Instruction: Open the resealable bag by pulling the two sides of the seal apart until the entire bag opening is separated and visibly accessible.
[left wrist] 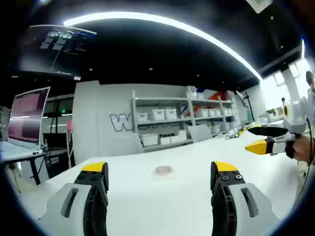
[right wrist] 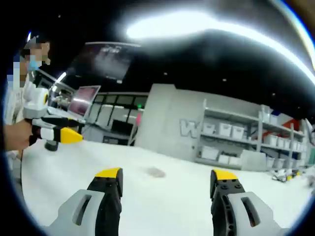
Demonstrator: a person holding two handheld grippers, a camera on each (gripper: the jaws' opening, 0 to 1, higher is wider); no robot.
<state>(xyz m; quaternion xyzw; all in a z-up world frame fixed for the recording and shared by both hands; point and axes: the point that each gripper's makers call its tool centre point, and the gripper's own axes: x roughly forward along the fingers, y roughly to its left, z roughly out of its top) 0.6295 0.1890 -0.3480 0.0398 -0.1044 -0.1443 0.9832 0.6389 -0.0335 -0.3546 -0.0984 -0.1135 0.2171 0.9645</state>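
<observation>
At the bottom of the left gripper view your left gripper (left wrist: 160,172) stands with its two yellow-tipped jaws wide apart and nothing between them. Just beyond them, at the centre of the frame, the resealable bag (left wrist: 164,170) lies flat on the white table (left wrist: 147,206) as a small pale, pinkish patch, apart from both jaws. It is too small to tell whether its seal is parted.

At the right edge of that view your right gripper (left wrist: 257,137) comes in, held in a hand (left wrist: 301,147), its yellow tips spread with a clear gap and holding nothing.

In the right gripper view the same right gripper (right wrist: 167,177) rises from the bottom, jaws wide and empty, with the bag (right wrist: 155,172) a faint blurred smudge on the table (right wrist: 162,211) a little left of centre. At the left edge the left gripper (right wrist: 61,133) shows from the side; from there you cannot tell how its jaws stand.

Farther back, a monitor (left wrist: 29,115) with a pinkish screen sits at the left of the left gripper view. Behind the table, shelves (left wrist: 182,120) hold white bins. The grey wall (left wrist: 106,123) carries large letters beginning with "W"; the rest is hidden by the shelving. A label on a lower shelf is too blurred to read. A long light strip (left wrist: 162,22) arcs across the dark ceiling.
</observation>
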